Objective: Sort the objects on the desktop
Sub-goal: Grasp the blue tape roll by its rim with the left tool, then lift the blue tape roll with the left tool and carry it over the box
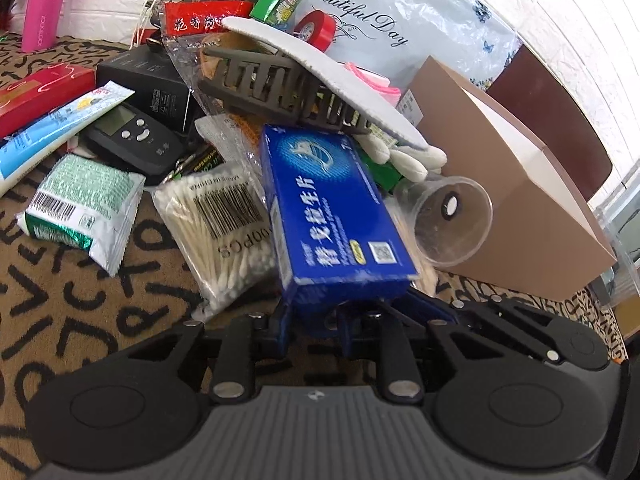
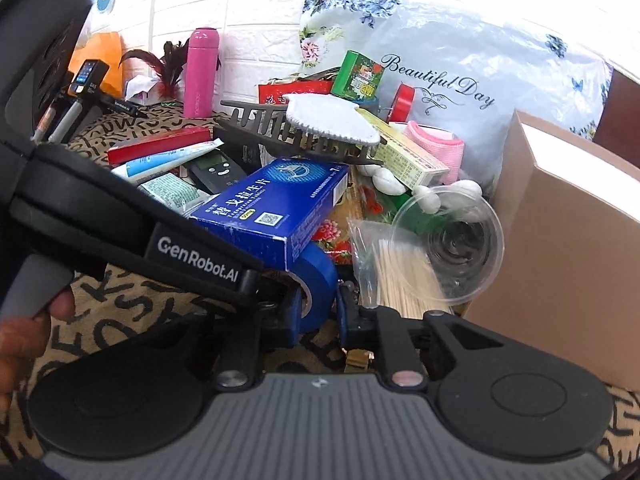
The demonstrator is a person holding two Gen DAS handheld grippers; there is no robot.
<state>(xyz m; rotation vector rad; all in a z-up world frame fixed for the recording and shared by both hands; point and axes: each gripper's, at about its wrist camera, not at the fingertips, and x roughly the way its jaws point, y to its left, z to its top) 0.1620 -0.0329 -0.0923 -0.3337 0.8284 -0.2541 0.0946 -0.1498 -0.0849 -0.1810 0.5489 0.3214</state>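
My left gripper [image 1: 348,304] is shut on the near end of a blue medicine box [image 1: 332,208], held above the pile; the box also shows in the right wrist view [image 2: 272,208], with the left gripper's black body crossing from the left. My right gripper [image 2: 318,308] is shut on a roll of blue tape [image 2: 316,284] that stands on edge between its fingers, just under the blue box. A clear plastic cup [image 2: 460,244] lies on its side to the right, next to a brown cardboard box [image 2: 560,248].
A cluttered pile covers the patterned cloth: cotton swabs [image 1: 224,232], a wipes packet [image 1: 80,208], a dark hair claw [image 1: 280,88], a white insole [image 1: 320,72], a black device [image 1: 128,136], toothpicks [image 2: 404,276], red tape [image 2: 402,100] and a pink bottle [image 2: 200,72].
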